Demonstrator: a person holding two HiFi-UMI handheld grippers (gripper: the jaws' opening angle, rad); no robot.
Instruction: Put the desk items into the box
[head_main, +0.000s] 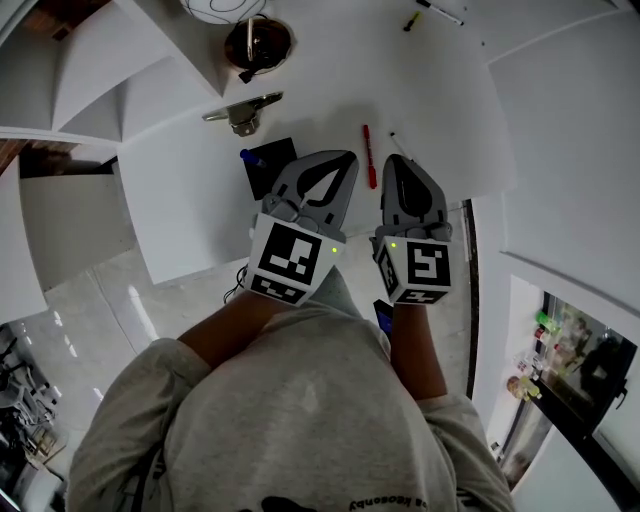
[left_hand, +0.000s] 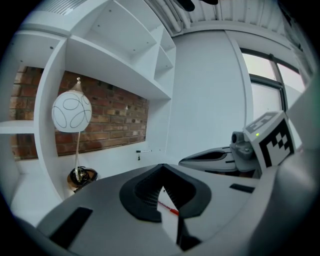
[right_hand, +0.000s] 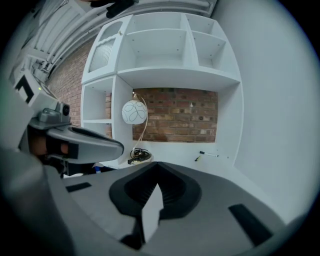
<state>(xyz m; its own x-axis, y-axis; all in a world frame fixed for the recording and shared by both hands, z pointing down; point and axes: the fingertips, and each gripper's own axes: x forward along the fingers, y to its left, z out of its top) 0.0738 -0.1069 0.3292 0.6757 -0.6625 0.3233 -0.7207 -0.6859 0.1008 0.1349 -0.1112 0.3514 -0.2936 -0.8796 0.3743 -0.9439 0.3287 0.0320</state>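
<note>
Both forearms reach forward, side by side. The right gripper (head_main: 396, 162) has its jaws closed and empty; the left gripper (head_main: 344, 160) seemingly likewise.

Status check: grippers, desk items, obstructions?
Left gripper shut, empty. Right gripper shut, empty. Red pen lies on desk between their tips, untouched. Nothing blocks it.

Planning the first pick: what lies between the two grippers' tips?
A red pen lies on the white desk between the left gripper and the right gripper; the head view shows it.
</note>
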